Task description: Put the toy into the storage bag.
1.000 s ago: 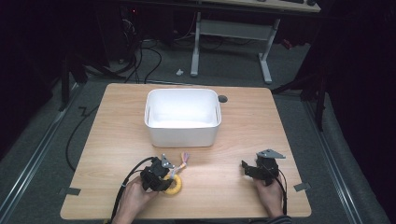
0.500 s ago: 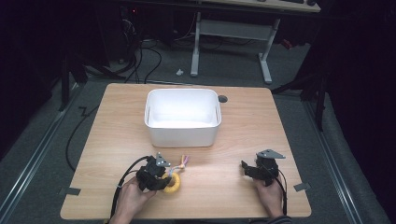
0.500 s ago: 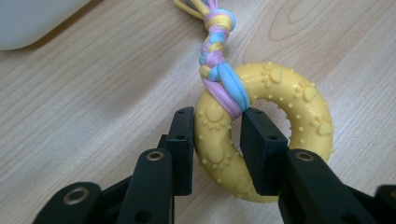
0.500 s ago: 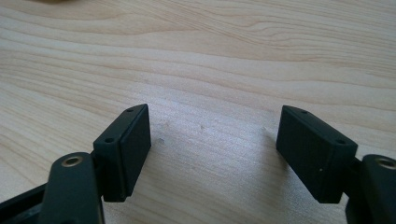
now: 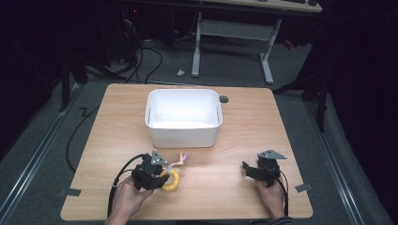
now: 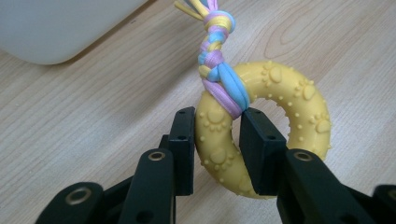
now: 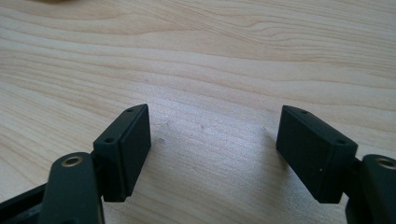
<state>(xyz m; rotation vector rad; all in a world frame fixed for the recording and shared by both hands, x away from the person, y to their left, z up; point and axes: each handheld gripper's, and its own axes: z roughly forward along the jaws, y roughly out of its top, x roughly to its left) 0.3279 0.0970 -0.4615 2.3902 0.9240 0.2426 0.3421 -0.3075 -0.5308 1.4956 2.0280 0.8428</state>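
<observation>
Both grippers sit low in the high view: the left gripper (image 5: 159, 176) at lower left pinches a yellow rubber ring toy with raised paw prints (image 5: 170, 180), while the right gripper (image 5: 251, 169) at lower right has its jaws spread wide with bare wood between them. Largest of all is the light wooden table (image 5: 244, 122), which spans the middle of the frame. Next comes the white rectangular plastic tub (image 5: 183, 118), standing at centre, just above the toy and apart from it. In the left gripper view the ring (image 6: 261, 135) fills the centre, its left limb squeezed between the two black pads (image 6: 182, 144), one outside the ring and one through its hole. Smallest is the braided pink, blue and yellow rope (image 6: 217, 60) knotted round the ring's top, running up toward the upper middle of that frame, where its frayed end lies near the tub's corner (image 6: 60, 28).
</observation>
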